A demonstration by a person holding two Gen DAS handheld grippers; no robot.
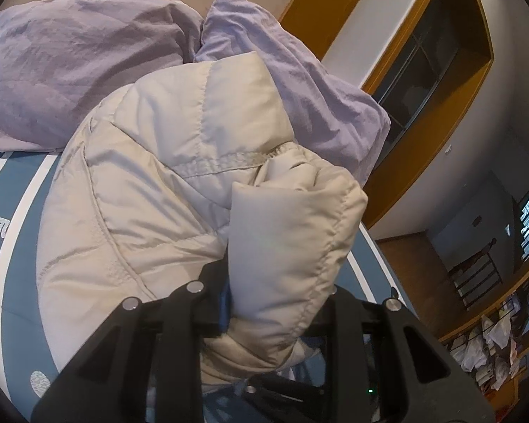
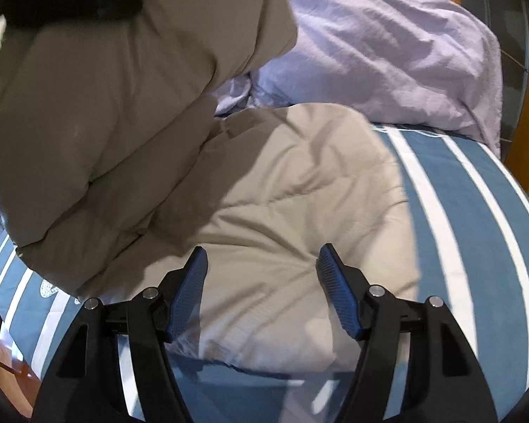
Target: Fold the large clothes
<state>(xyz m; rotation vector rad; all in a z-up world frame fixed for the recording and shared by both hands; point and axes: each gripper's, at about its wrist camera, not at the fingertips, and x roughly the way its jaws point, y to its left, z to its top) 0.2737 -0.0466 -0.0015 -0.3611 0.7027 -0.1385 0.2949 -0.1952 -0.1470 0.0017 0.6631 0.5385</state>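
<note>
A beige puffer jacket lies on a blue-and-white striped bed cover. My left gripper is shut on a thick fold of the jacket, which bulges out between its jaws and hides the fingertips. In the right wrist view the lifted part of the jacket hangs at the upper left, with the left gripper at its top. The rest of the jacket lies flat on the bed cover. My right gripper is open and empty, just above the flat part near its front edge.
Two lilac pillows lie behind the jacket at the head of the bed; one also shows in the right wrist view. A wooden-framed headboard and window stand beyond. Shelves with clutter are at the right.
</note>
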